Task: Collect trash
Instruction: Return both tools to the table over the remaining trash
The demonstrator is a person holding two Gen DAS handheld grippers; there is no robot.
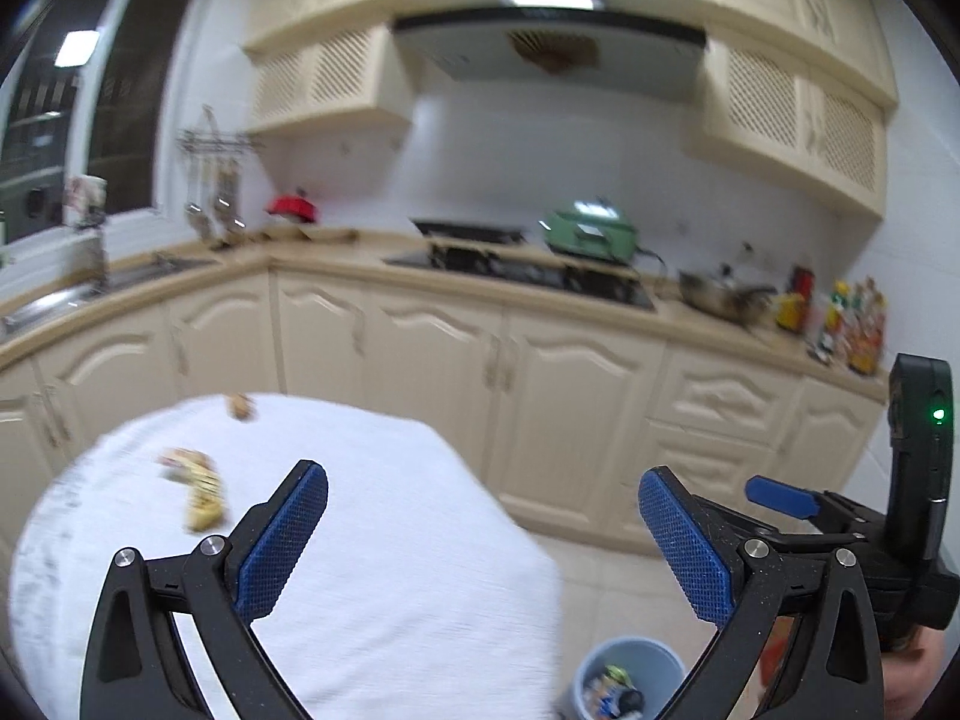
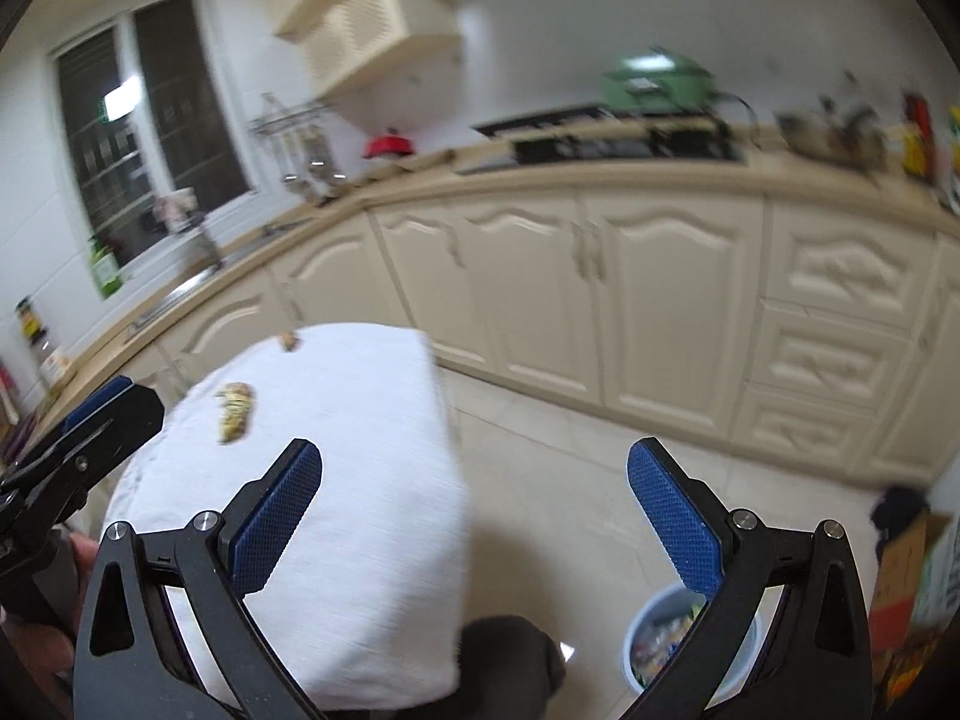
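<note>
Above the white-clothed desk (image 1: 384,540), both tongs gape wide, empty.
Yellow wrapper (image 1: 201,495) lies ahead-left of left tongs (image 1: 483,537); trash bin (image 2: 657,630) sits below right tongs (image 2: 474,519).

A white-clothed bench (image 1: 372,540) carries a yellowish wrapper (image 1: 201,495) and a small brown scrap (image 1: 241,407) at its far edge; a trash-filled bin (image 1: 624,681) stands on the tiled floor (image 2: 570,480).

Left tool (image 1: 483,528) held level with blue pads spread wide, nothing between them, right tool (image 2: 474,516) alongside it, likewise wide apart, gripping nothing
</note>
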